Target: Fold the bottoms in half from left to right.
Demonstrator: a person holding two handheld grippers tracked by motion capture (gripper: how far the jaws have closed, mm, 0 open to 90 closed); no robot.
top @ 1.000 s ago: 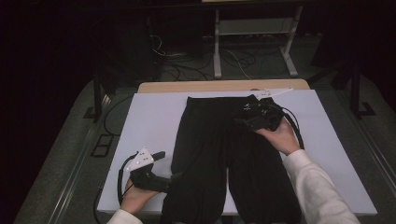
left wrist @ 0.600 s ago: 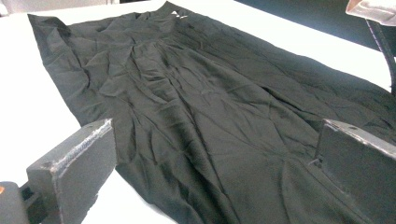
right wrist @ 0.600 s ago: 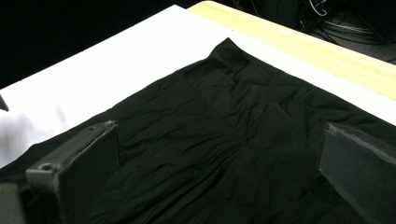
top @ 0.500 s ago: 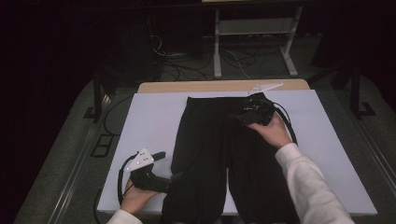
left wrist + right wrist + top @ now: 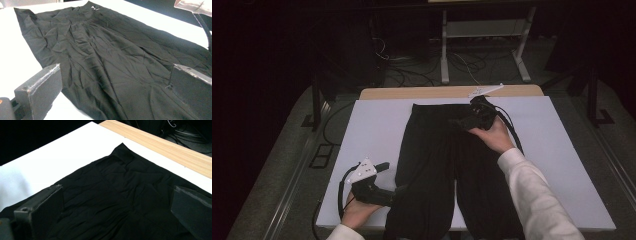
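We see black pants [image 5: 447,170] lying flat in the middle of the white table [image 5: 372,130], with the waist at the far end and the two legs reaching to the near edge. Our left gripper [image 5: 398,194] is at the near left, right at the outer edge of the left pant leg. In the left gripper view its two jaws stand wide apart, and the pants [image 5: 112,57] spread out between and beyond them; nothing is pinched. Our right gripper [image 5: 458,121] is at the far end, over the waist of the pants, a little to the right of the middle. In the right gripper view its jaws are wide apart too, with the dark cloth [image 5: 120,195] under and between them and a waist corner pointing toward the wooden strip [image 5: 160,145] along the far edge of the table. We cannot tell if the jaw tips touch the cloth.
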